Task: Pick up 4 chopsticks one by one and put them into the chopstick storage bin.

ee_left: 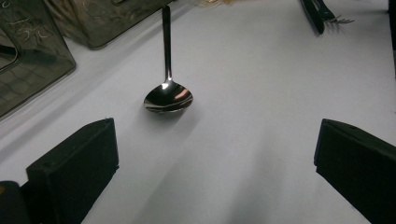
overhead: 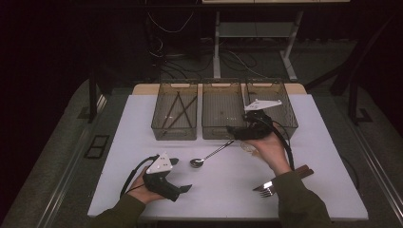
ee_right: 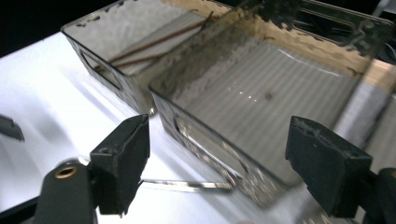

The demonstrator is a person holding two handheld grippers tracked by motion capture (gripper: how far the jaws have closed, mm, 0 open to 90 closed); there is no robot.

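Steel spoon [ee_left: 167, 95] just ahead of the open left hand-held gripper [ee_left: 215, 158].

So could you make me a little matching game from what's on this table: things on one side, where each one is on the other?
Things:
1. shiny metal spoon
2. thin brown sticks
3. metal fork with dark handle
4. left claw

Places:
A. inside the left clear plastic bin
B. near table edge, by the right sleeve
C. on the white table, in front of the middle bin
D. open, resting near the table's front left

Pairs: 1-C, 2-A, 3-B, 4-D
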